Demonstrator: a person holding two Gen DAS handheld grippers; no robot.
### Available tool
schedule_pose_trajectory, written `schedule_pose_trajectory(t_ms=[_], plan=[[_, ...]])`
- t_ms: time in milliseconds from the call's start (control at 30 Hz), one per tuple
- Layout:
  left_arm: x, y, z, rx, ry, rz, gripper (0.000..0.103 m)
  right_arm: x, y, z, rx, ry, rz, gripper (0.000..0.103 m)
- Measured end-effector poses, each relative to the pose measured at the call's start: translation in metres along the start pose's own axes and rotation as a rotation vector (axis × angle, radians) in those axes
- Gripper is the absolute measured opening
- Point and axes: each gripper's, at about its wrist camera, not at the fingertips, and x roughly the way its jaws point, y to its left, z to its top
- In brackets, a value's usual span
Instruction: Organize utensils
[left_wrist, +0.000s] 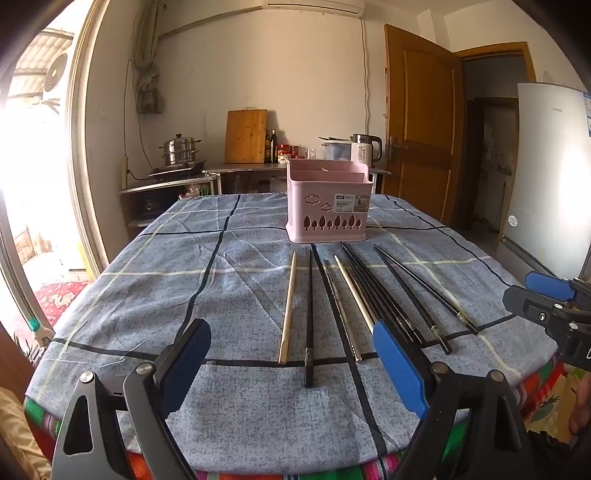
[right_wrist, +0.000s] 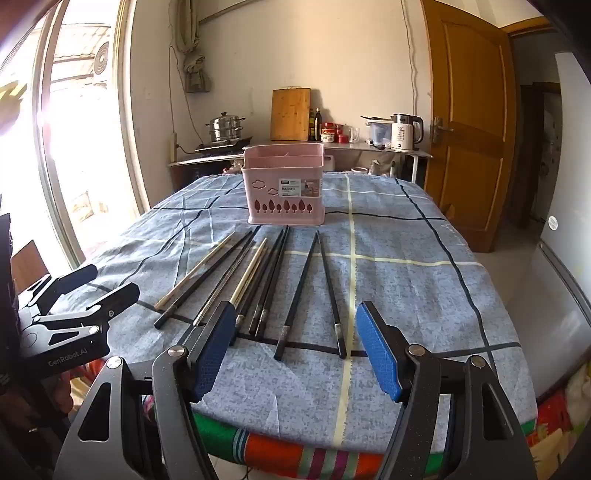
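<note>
A pink utensil basket (left_wrist: 327, 201) stands upright at the far middle of the table; it also shows in the right wrist view (right_wrist: 284, 184). Several chopsticks lie in a row in front of it: a pale wooden one (left_wrist: 288, 306) at the left, black ones (left_wrist: 309, 317) beside it, more black ones to the right (right_wrist: 299, 291). My left gripper (left_wrist: 291, 363) is open and empty above the near table edge. My right gripper (right_wrist: 295, 350) is open and empty, near the handle ends of the two rightmost black chopsticks (right_wrist: 332, 295).
The table has a blue checked cloth (left_wrist: 221, 288). A kitchen counter (left_wrist: 240, 168) with a steamer pot, cutting board, bottles and kettle stands behind. A wooden door (left_wrist: 421, 122) and a white fridge (left_wrist: 546, 177) are at the right. A bright window is at the left.
</note>
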Motion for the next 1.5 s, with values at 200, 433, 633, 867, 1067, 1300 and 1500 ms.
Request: schedule_pose_trajectory(t_ms=[200, 433, 633, 867, 1067, 1300, 1500], plan=[[0.001, -0.006, 0.001, 0.002, 0.017, 0.006, 0.09, -0.001, -0.004, 0.001, 0.004, -0.01, -0.011, 0.068], [0.004, 0.003, -0.001, -0.011, 0.012, -0.008, 0.09, 0.002, 0.005, 0.004, 0.001, 0.002, -0.016, 0.068], [0.007, 0.004, -0.002, -0.011, 0.016, -0.007, 0.09, 0.005, -0.001, 0.002, -0.002, 0.01, -0.003, 0.068], [0.009, 0.004, -0.004, -0.008, 0.015, -0.01, 0.09, 0.006, -0.001, 0.001, 0.002, 0.015, -0.001, 0.068], [0.008, 0.005, -0.004, -0.011, 0.019, -0.016, 0.09, 0.008, 0.0, -0.001, 0.0, 0.019, 0.002, 0.068], [0.005, 0.002, -0.006, -0.001, 0.018, -0.03, 0.09, 0.008, 0.0, -0.001, 0.001, 0.023, 0.001, 0.068], [0.003, 0.002, -0.005, -0.004, 0.012, -0.028, 0.09, 0.007, -0.001, -0.001, 0.003, 0.023, 0.003, 0.068]])
